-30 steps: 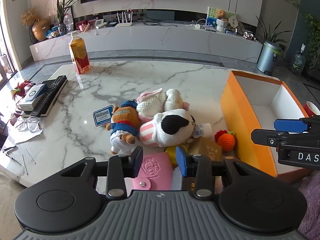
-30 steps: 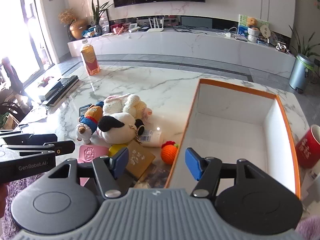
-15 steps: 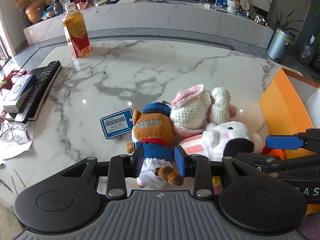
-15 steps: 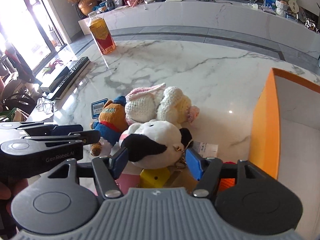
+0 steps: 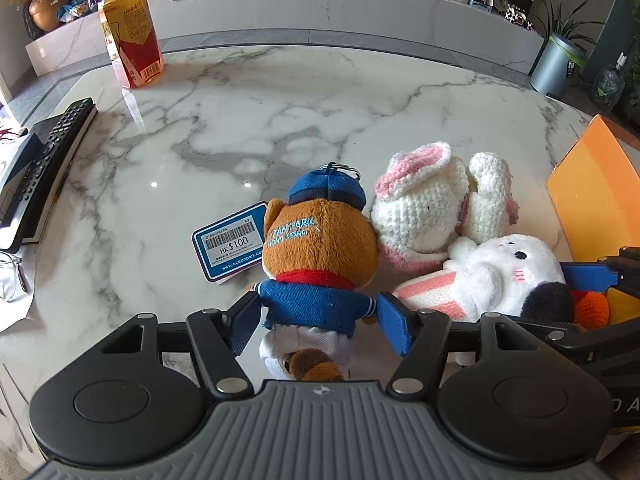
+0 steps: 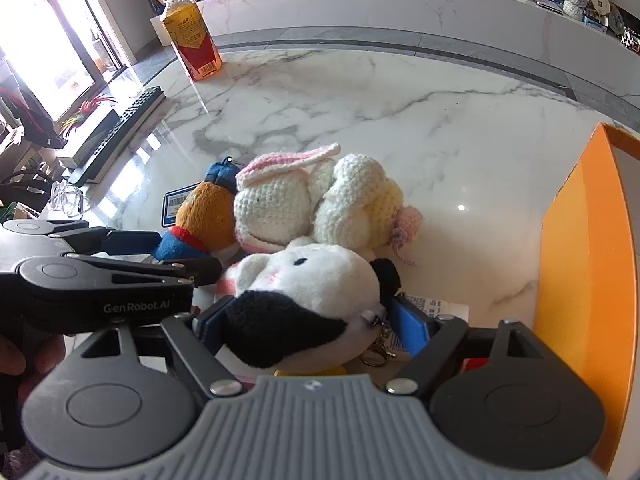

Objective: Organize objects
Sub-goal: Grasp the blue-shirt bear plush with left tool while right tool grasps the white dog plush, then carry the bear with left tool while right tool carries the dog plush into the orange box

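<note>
Straddling the brown bear plush [image 5: 320,248], the left gripper [image 5: 316,322] has its blue pads at either side of the bear's blue jacket; whether they press in cannot be told. The right gripper [image 6: 308,320] likewise brackets the black-and-white plush [image 6: 304,300], grip unconfirmed. A crocheted rabbit [image 6: 316,200] lies touching both toys on the marble table [image 5: 280,120]. The orange box [image 6: 588,280] stands at the right; its contents are not visible. A drink bottle [image 5: 130,36] stands well apart.

White marble worktop [image 5: 304,112] before a long marble console [image 5: 320,8]; grey floor [image 6: 360,36]; bright window [image 6: 36,40] at left.
</note>
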